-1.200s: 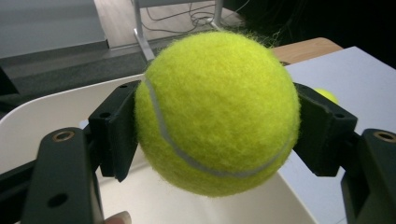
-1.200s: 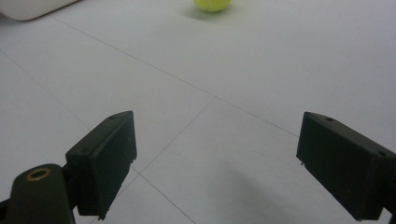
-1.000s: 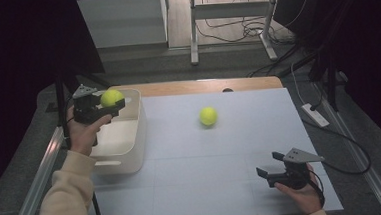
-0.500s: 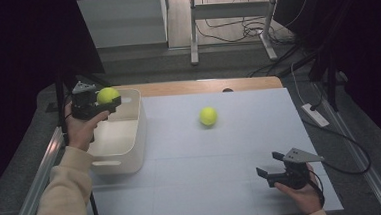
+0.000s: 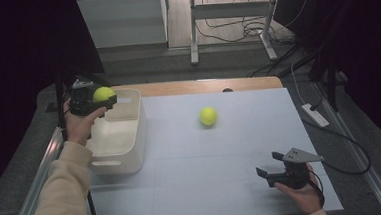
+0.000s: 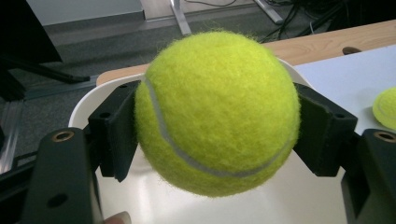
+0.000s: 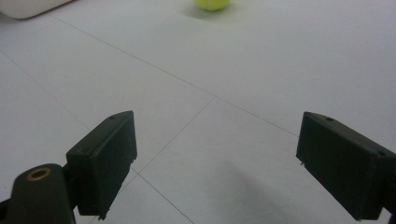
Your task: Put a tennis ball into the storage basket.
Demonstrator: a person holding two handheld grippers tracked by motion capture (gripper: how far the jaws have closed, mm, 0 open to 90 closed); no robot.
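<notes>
- The left claw sits at the upper left of the high view, held up over the far left corner of the white bin; its jaws are clamped on a yellow-green tennis ball
- In the left gripper view the held tennis ball takes up the middle of the frame, pinched at both flanks by the black pads, its pale seam curving down the left and along the bottom; the bin's rounded white rim and pale inside lie below and behind it
- The left hand wraps the gripper's handle, with a cream sleeve running down to the bottom left of the frame
- A second tennis ball lies loose on the white desk near the middle of the high view, well apart from the bin and from both claws; it peeks in at the right edge of the left gripper view and at the top of the right gripper view
- The right claw is at the lower right of the high view, low over the desk, held by the right hand; its jaws stand wide apart with nothing between them, and the right gripper view shows bare desk surface between the two pads
- A corner of the bin shows at the upper left of the right gripper view
</notes>
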